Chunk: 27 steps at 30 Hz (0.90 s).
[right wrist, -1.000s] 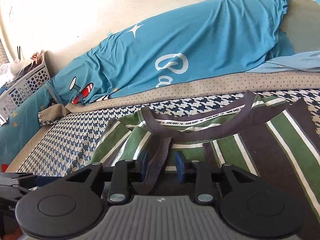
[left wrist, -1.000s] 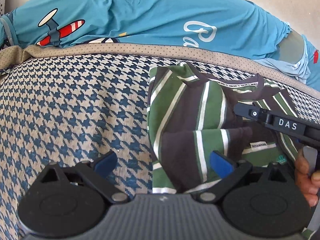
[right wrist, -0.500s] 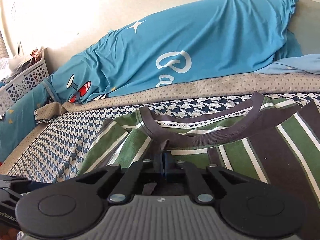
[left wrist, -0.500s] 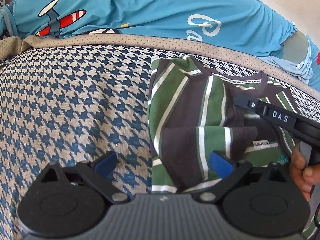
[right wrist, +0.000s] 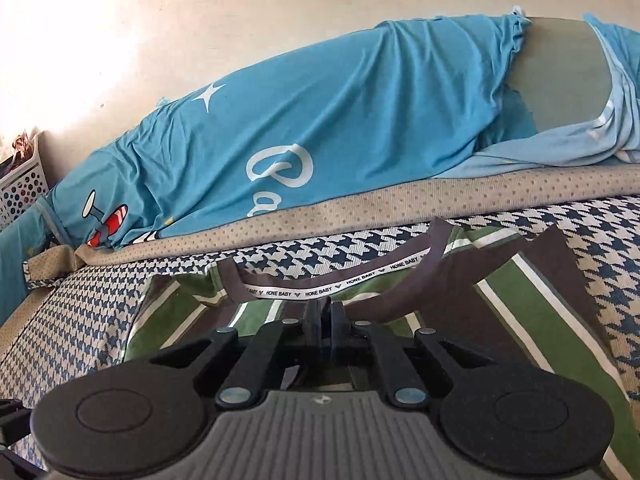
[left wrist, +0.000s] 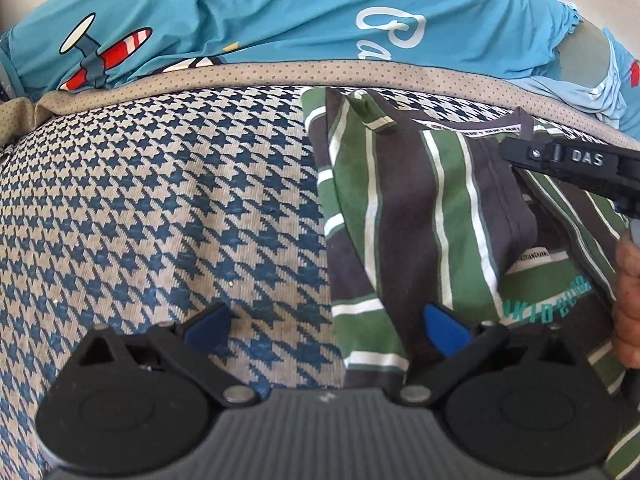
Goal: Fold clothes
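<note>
A pale wall (right wrist: 240, 32) rises behind a bed spread with a blue-and-cream houndstooth cover (left wrist: 160, 208), edged at the back by a tan dotted border (left wrist: 280, 74). In the right wrist view a white perforated basket (right wrist: 20, 192) stands at 9 o'clock against the wall. Along the far edge, from 10 to 2 o'clock, lies a long bolster in a teal cover (right wrist: 360, 120) printed with a red plane, a star and white script. In the left wrist view the left gripper (left wrist: 326, 326) hangs over the bed with its blue-tipped fingers spread wide, one above bare houndstooth, the other above the left edge of the striped shirt (left wrist: 404, 216). This green, brown and white garment lies partly folded on the cover at 3 o'clock there. The right gripper (right wrist: 325, 312) is clamped on the shirt fabric just below the brown neckband (right wrist: 400, 280). A hand (left wrist: 628, 300) grips its handle at 3 o'clock.
</note>
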Available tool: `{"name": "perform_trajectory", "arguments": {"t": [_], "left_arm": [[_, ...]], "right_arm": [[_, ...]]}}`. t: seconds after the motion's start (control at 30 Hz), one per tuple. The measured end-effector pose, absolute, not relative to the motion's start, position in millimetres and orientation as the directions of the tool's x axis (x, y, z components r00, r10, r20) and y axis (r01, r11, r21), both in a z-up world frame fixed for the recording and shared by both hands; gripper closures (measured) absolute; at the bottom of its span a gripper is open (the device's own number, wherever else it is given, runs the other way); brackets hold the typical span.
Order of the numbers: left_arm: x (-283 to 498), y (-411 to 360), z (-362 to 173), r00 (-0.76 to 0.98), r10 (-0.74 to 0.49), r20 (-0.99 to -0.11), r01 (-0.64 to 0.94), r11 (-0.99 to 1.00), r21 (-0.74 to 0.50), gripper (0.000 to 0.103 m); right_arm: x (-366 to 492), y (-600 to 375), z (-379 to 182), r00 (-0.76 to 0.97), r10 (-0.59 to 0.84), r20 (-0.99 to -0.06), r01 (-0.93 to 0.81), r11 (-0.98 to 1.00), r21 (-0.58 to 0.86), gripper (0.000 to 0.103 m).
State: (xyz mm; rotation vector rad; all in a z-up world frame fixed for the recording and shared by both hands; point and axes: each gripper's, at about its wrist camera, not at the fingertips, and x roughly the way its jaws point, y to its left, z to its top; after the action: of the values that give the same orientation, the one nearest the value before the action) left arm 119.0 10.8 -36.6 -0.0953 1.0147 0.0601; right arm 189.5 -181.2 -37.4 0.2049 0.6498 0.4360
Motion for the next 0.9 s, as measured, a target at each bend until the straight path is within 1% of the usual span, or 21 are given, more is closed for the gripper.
{"name": "perform_trajectory", "arguments": {"t": [0.07, 0.2, 0.27, 0.33, 0.4, 0.53, 0.57, 0.63, 0.73, 0.9], "left_arm": [[119, 17, -38, 0.527, 0.012, -0.85, -0.115, 0.992, -0.057, 0.0], [119, 20, -40, 0.526, 0.049, -0.849, -0.132, 0.991, -0.025, 0.0], [118, 20, -39, 0.529, 0.051, -0.847, -0.14, 0.99, -0.028, 0.0], [119, 22, -38, 0.529, 0.049, -0.847, -0.152, 0.988, -0.038, 0.0], [119, 23, -37, 0.528, 0.047, -0.848, -0.161, 0.986, -0.046, 0.0], [118, 22, -36, 0.528, 0.053, -0.848, -0.158, 0.987, -0.037, 0.0], [118, 22, -36, 0.528, 0.053, -0.848, -0.158, 0.987, -0.036, 0.0], [118, 23, -34, 0.527, 0.051, -0.848, -0.16, 0.986, -0.04, 0.0], [117, 25, -31, 0.523, 0.041, -0.851, -0.162, 0.985, -0.053, 0.0], [116, 29, -30, 0.521, 0.03, -0.853, -0.162, 0.985, -0.064, 0.0]], "right_arm": [[186, -187, -35, 0.693, 0.471, -0.546, -0.331, 0.881, 0.339, 0.093], [172, -191, -29, 0.668, 0.488, -0.563, -0.388, 0.873, 0.296, 0.09], [164, -191, -27, 0.621, 0.529, -0.578, -0.443, 0.846, 0.299, 0.087], [157, -189, -27, 0.564, 0.575, -0.593, -0.498, 0.81, 0.31, 0.083], [148, -185, -29, 0.497, 0.612, -0.615, -0.563, 0.767, 0.307, 0.082], [134, -184, -29, 0.435, 0.638, -0.635, -0.652, 0.71, 0.266, 0.081], [132, -185, -30, 0.425, 0.648, -0.632, -0.664, 0.698, 0.268, 0.081], [129, -187, -30, 0.406, 0.667, -0.624, -0.685, 0.674, 0.275, 0.076], [124, -187, -33, 0.39, 0.684, -0.617, -0.71, 0.65, 0.272, 0.073], [110, -165, -40, 0.411, 0.656, -0.633, -0.77, 0.622, 0.145, 0.072]]}}
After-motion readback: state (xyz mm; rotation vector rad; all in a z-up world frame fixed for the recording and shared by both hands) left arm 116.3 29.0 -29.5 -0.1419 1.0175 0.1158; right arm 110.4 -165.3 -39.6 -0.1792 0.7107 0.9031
